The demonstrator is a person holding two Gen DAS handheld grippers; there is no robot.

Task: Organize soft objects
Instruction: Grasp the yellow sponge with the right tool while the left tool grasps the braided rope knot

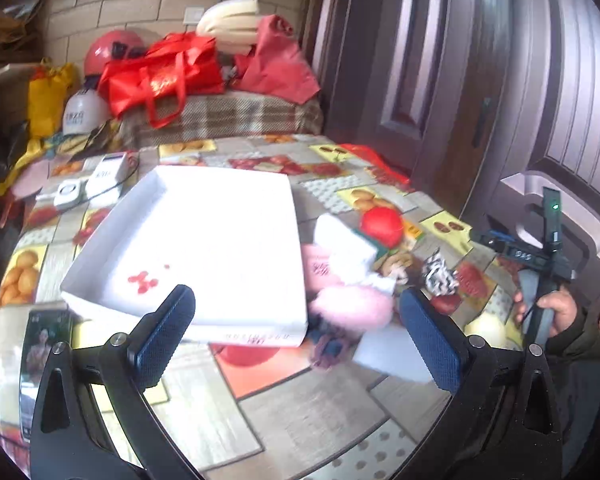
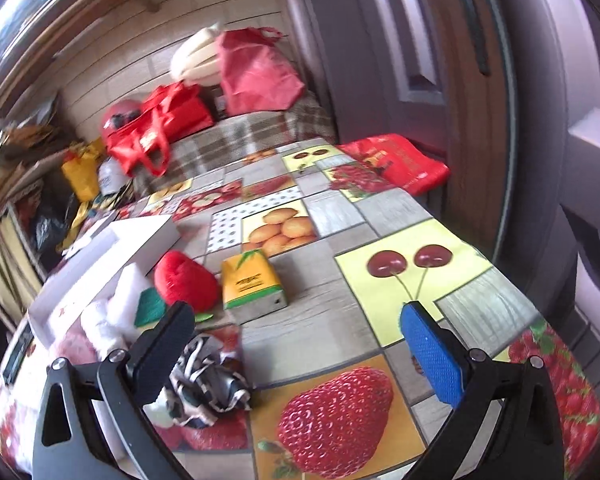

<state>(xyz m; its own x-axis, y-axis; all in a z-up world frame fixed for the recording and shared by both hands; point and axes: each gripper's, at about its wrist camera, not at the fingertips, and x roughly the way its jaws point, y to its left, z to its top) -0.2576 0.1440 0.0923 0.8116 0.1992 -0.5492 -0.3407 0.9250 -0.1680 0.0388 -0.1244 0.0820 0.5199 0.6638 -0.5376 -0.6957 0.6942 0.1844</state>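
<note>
Item: soft objects, clustered on the tabletop just right of the white box.

- Pink fluffy piece: we find it directly ahead of our left tool, between the spread jaws, long axis crosswise; left hand nearer.
- Black-and-white cloth: beside the left finger of our right tool, jaws spread, holding nothing.
- Red plush, yellow packet: further off.

Surface: fruit-print oilcloth. Room: brown door at right, red bags on a plaid-covered ledge behind.
</note>
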